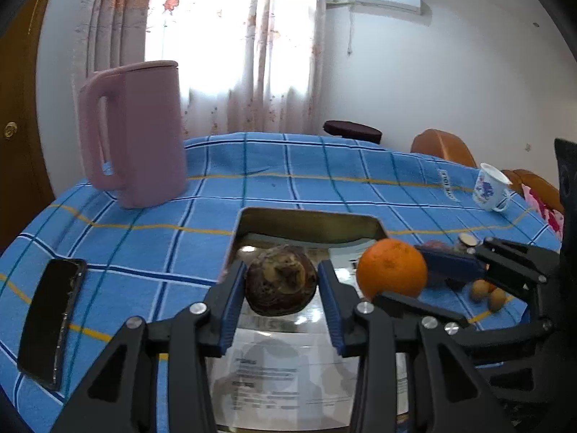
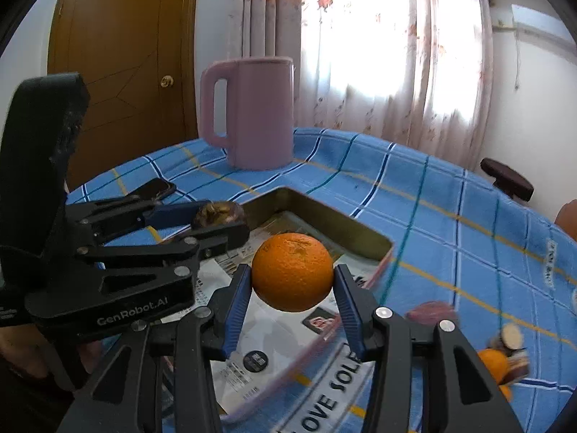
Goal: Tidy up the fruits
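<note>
My left gripper (image 1: 281, 281) is shut on a dark brown mangosteen (image 1: 281, 283) and holds it over the metal tray (image 1: 310, 223), which is lined with printed paper. My right gripper (image 2: 292, 281) is shut on an orange (image 2: 292, 270) over the same tray (image 2: 324, 220). In the left wrist view the orange (image 1: 391, 269) and right gripper come in from the right. In the right wrist view the mangosteen (image 2: 218, 214) and left gripper sit at the left. More fruit lies on the cloth to the right: small brown ones (image 1: 488, 294), a purple one (image 2: 431, 312) and another orange (image 2: 492, 362).
A pink jug (image 1: 133, 133) stands at the back left of the blue checked tablecloth (image 1: 324, 166). A black phone (image 1: 50, 321) lies at the left. A white printed cup (image 1: 490, 187) stands at the right edge. A dark stool (image 1: 351, 130) and orange chairs (image 1: 443, 146) are behind the table.
</note>
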